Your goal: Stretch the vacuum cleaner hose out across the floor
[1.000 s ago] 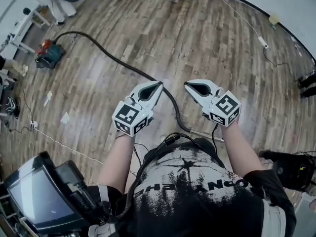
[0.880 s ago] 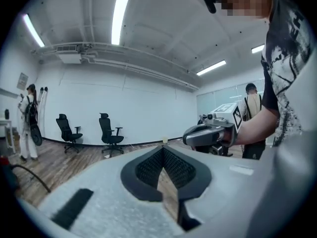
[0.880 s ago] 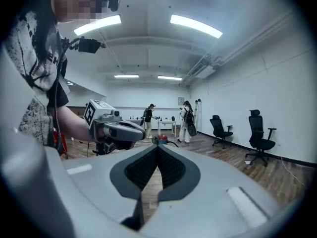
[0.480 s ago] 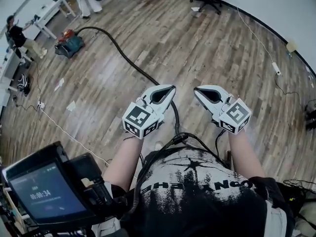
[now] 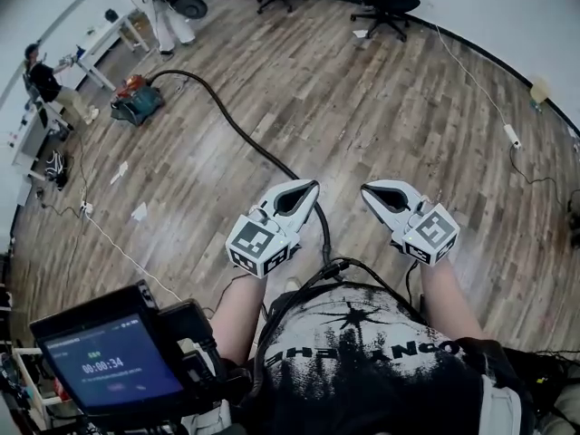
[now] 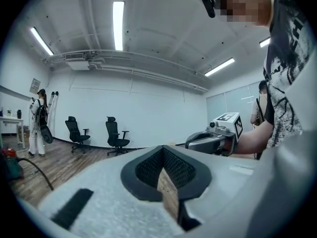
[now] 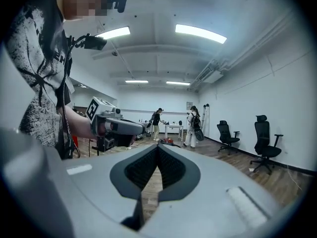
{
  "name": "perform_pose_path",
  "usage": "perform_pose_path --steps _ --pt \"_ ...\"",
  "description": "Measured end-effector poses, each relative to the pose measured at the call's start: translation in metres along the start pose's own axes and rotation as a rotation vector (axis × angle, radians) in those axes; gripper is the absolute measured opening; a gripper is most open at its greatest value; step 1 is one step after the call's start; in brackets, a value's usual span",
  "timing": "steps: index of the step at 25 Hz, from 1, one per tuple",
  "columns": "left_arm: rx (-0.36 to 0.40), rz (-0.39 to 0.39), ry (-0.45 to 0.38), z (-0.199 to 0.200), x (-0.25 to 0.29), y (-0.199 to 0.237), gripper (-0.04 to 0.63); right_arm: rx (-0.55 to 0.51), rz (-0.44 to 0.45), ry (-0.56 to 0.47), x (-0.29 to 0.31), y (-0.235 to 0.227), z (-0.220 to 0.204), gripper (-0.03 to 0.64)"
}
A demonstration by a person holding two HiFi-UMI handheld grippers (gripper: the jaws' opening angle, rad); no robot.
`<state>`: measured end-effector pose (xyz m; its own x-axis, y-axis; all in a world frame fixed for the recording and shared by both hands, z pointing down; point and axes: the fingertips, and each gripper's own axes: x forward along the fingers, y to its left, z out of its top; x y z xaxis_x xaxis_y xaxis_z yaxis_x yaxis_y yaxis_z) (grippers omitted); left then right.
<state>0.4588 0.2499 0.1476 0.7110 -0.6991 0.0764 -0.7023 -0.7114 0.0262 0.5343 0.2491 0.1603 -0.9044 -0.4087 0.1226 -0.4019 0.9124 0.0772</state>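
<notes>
A: Any print close in?
B: Screen (image 5: 113, 366) shows a timer, apparently 00:00:34. The shirt (image 5: 362, 352) lettering is broken and not legible whole.
A: Tools?
B: Left hand-held gripper (image 5: 313, 187) and right hand-held gripper (image 5: 366, 189) both have jaws together with nothing between them. They are held level, side by side, so judged carried rather than working.
A: Hose?
B: Hose (image 5: 254, 145) lies on the floor (image 5: 390, 107), curving from below the left tool out to the vacuum cleaner (image 5: 138, 103) by the far desk (image 5: 101, 42). The bend remains, so the stretch is judged unfinished.

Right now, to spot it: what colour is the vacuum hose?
Black; the hose shows best in the head view.
</notes>
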Motion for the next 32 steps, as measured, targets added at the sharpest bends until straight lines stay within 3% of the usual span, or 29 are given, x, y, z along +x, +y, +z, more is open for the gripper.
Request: perform_pose_path --steps 32 --pt "-0.025 0.068 0.016 -0.006 -0.012 0.011 0.002 -0.053 0.029 0.038 0.021 -0.005 -0.012 0.006"
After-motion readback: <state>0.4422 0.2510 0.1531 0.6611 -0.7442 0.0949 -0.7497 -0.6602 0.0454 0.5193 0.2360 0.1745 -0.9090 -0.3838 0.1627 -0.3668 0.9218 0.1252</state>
